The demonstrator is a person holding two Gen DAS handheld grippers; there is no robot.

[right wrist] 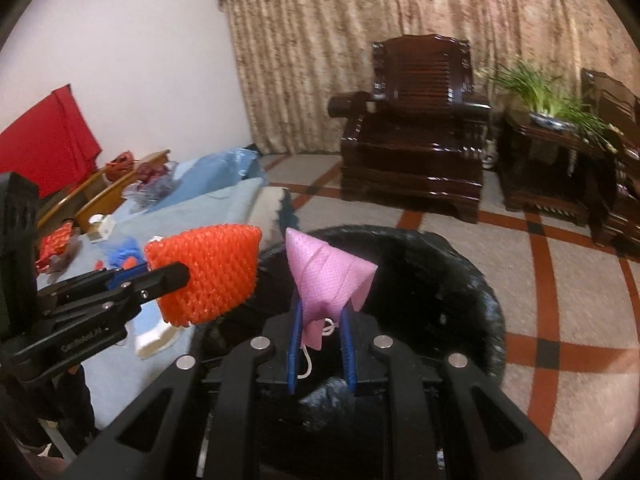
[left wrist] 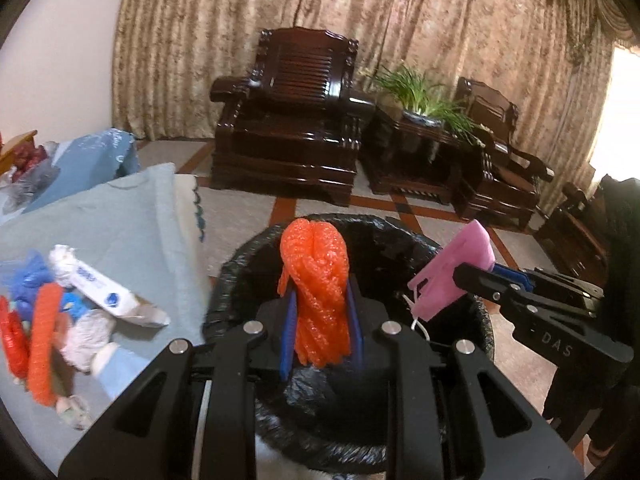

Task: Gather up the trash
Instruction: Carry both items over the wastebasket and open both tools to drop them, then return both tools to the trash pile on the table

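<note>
Over the black-lined bin (left wrist: 400,248), low centre of both wrist views, both tongs hovered with a load each. Left tongs (left wrist: 320,316) were closed down on an orange foam net sleeve (left wrist: 314,280), its top standing proud above the blue pads. Right tongs (right wrist: 322,316) were nearly fully shut on a folded pink face mask (right wrist: 326,276), its white ear loop (right wrist: 308,364) dangling below.

Risks, as judged: the mask was light and held by a fold, so it could flutter to the bin's rim or the patterned floor (right wrist: 560,320) on release. The springy sleeve might cling to a pad or bounce off the liner edge. The two tongs sat near each other above one opening; letting go together could knock one load aside.

Lower left of the left wrist view, on the cloth-covered tabletop (left wrist: 132,216), more trash lay uncollected: another orange net (left wrist: 44,344), a white wrapper (left wrist: 108,296), blue scraps (left wrist: 28,280). Dark wooden armchair (left wrist: 288,120) and potted plant (left wrist: 416,92) stood well apart, obstructing nothing.
</note>
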